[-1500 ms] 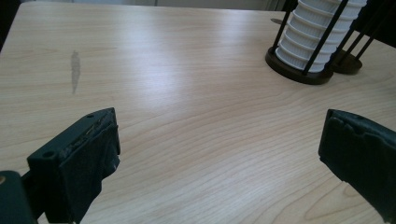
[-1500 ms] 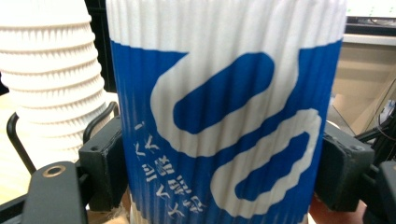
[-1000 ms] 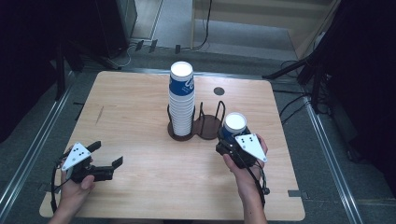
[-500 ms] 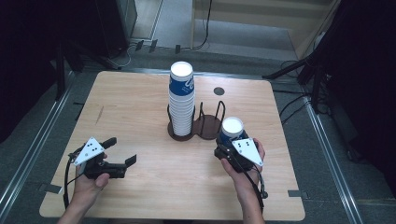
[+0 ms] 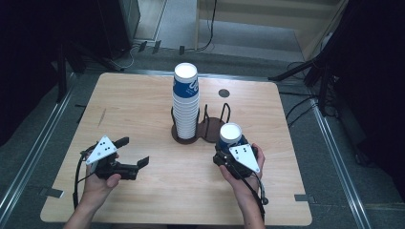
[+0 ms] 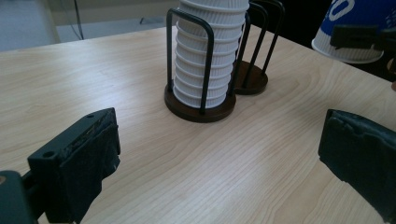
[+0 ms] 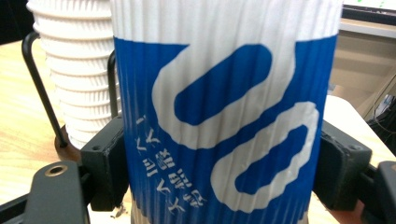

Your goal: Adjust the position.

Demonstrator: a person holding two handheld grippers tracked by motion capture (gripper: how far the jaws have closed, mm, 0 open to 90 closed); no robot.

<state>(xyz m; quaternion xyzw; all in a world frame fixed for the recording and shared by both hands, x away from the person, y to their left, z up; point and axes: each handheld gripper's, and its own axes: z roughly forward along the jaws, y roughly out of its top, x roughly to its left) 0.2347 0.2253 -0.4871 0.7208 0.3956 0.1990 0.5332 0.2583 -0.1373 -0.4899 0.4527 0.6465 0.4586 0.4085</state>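
Cup (image 7: 224, 121) is clamped by the right gripper (image 7: 224, 177); its blue print is seen close there. Left gripper (image 5: 131, 152) is held open above the table (image 5: 143, 95).

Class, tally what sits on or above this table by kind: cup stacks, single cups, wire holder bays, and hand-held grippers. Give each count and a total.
Cup stacks: 1, the stack of cups
Single cups: 1, the blue-and-white cup
Wire holder bays: 2, one holding the stack, one empty bay
Grippers: 2, left gripper, right gripper
Total: 6
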